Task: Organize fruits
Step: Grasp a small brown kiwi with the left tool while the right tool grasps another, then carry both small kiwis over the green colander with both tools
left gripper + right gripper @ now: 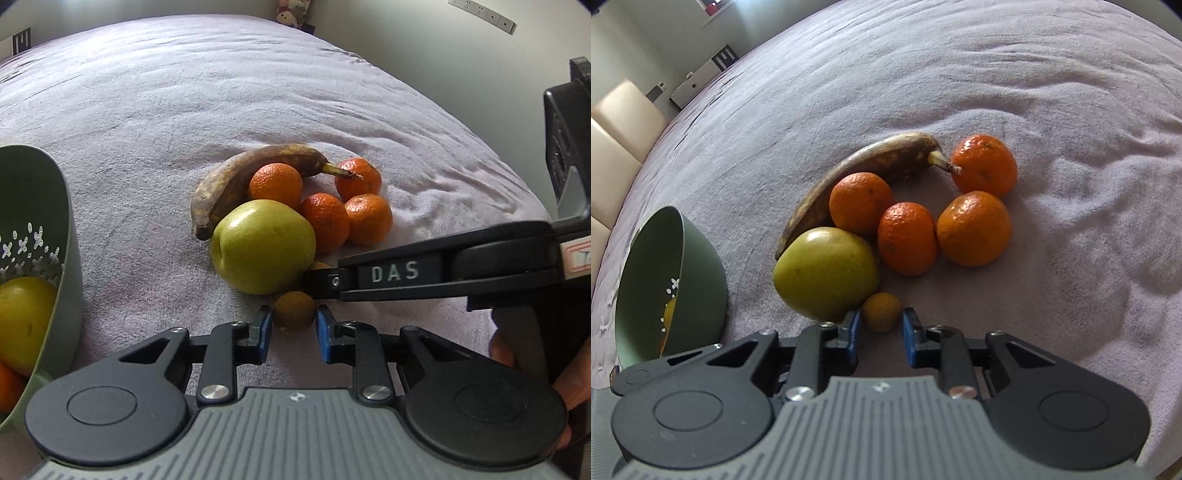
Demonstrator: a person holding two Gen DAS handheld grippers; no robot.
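Small brownish fruit (pixel 294 311) between parted left gripper (pixel 294 332) fingers, ungripped; right gripper (pixel 881 330) likewise open around another (pixel 881 311), green apple (pixel 826 272) at 11 o'clock.

Soft, dim daylight falls across the wrinkled cloth (pixel 221 92), pooling shadows in its folds right of the right gripper (pixel 880 328). A glossy highlight sits on the green apple (pixel 262 245). Fisheye distortion bends both frames' edges; the far background blurs.

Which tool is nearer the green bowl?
Left. The left tool sits just beside the green bowl; the right tool is farther off, past the green apple.
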